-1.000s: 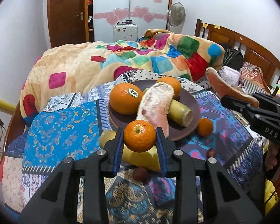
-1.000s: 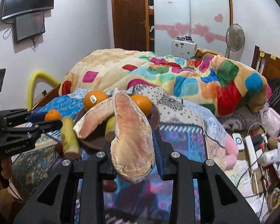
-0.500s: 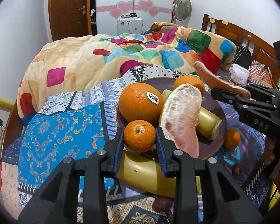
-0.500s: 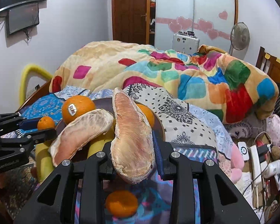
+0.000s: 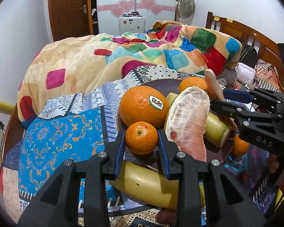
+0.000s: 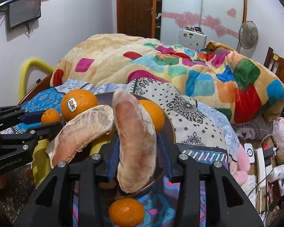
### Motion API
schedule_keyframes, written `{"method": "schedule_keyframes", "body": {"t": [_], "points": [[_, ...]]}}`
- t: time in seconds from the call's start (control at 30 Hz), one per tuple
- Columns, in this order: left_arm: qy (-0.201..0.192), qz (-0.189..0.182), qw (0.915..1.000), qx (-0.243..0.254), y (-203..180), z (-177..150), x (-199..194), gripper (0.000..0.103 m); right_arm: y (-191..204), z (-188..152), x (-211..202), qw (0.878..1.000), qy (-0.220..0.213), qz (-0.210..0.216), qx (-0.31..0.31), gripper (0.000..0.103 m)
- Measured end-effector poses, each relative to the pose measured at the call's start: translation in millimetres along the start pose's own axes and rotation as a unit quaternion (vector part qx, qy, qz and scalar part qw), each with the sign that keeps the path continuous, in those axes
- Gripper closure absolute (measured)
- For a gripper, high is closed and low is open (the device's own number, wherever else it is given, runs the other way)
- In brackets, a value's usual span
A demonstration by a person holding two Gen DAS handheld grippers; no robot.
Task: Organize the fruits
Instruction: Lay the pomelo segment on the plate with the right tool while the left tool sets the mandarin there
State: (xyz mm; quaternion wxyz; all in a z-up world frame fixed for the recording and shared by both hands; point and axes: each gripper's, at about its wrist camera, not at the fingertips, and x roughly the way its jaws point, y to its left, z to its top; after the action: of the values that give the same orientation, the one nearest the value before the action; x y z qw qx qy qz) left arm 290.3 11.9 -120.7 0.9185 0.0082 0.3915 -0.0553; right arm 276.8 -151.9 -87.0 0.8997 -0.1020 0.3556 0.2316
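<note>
Fruit is heaped on a dark round plate (image 5: 147,84) set on a patchwork cloth (image 5: 60,132), with a bed under a bright checked quilt (image 5: 161,53) just behind. On the plate a big orange with a Dole sticker (image 5: 142,106) leans against a peeled pomelo segment (image 5: 187,117), a second orange (image 5: 193,84) sits at the far side, and a pale yellow cut stalk, perhaps sugarcane, (image 5: 215,130) pokes out from under the segment. The left gripper (image 5: 141,147) pinches a small mandarin (image 5: 141,140) between its blue pads, holding it at the near edge of the plate right against the big orange; a yellow piece of fruit (image 5: 151,187) lies on the cloth beneath the jaws. The right gripper (image 6: 137,151) has a second, pinker pomelo segment (image 6: 136,143) standing between its jaws over the plate's right side, and those jaws are opening, with a sliver of space on each side of the segment so the pads no longer seem to press it. The segment's lower end appears to rest on the plate rim, though the view there is crowded. Another mandarin (image 6: 126,212) lies on the cloth just outside the plate, below the right gripper. A small reddish fruit (image 5: 165,216) peeks out at the bottom of the left view, too hidden to name.
</note>
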Motion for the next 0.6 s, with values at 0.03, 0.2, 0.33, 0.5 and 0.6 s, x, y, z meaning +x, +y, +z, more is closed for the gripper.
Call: {"method": "schedule_keyframes", "body": {"t": [0.03, 0.2, 0.33, 0.5, 0.6], "points": [[0.001, 0.000, 1.0000, 0.000, -0.1, 0.0, 0.2, 0.069, 0.6, -0.2, -1.6, 1.000, -0.001, 0.001, -0.001, 0.058], [-0.003, 0.008, 1.0000, 0.002, -1.4, 0.4, -2.6, 0.064, 3.9, -0.9, -12.9, 1.000, -0.013, 0.004, -0.005, 0.051], [-0.008, -0.004, 1.0000, -0.001, -1.1, -1.0, -11.8, 0.050, 6.1, -2.7, -21.4, 1.000, -0.019, 0.012, -0.001, 0.051], [-0.023, -0.004, 0.9997, 0.008, -6.3, -9.5, -34.5, 0.046, 13.7, -7.1, -37.8, 0.999, -0.029, 0.016, -0.007, 0.051], [-0.023, -0.001, 0.9996, 0.015, -9.4, -17.0, -46.8, 0.044, 19.3, -11.2, -49.9, 0.999, -0.036, 0.018, -0.009, 0.051]]}}
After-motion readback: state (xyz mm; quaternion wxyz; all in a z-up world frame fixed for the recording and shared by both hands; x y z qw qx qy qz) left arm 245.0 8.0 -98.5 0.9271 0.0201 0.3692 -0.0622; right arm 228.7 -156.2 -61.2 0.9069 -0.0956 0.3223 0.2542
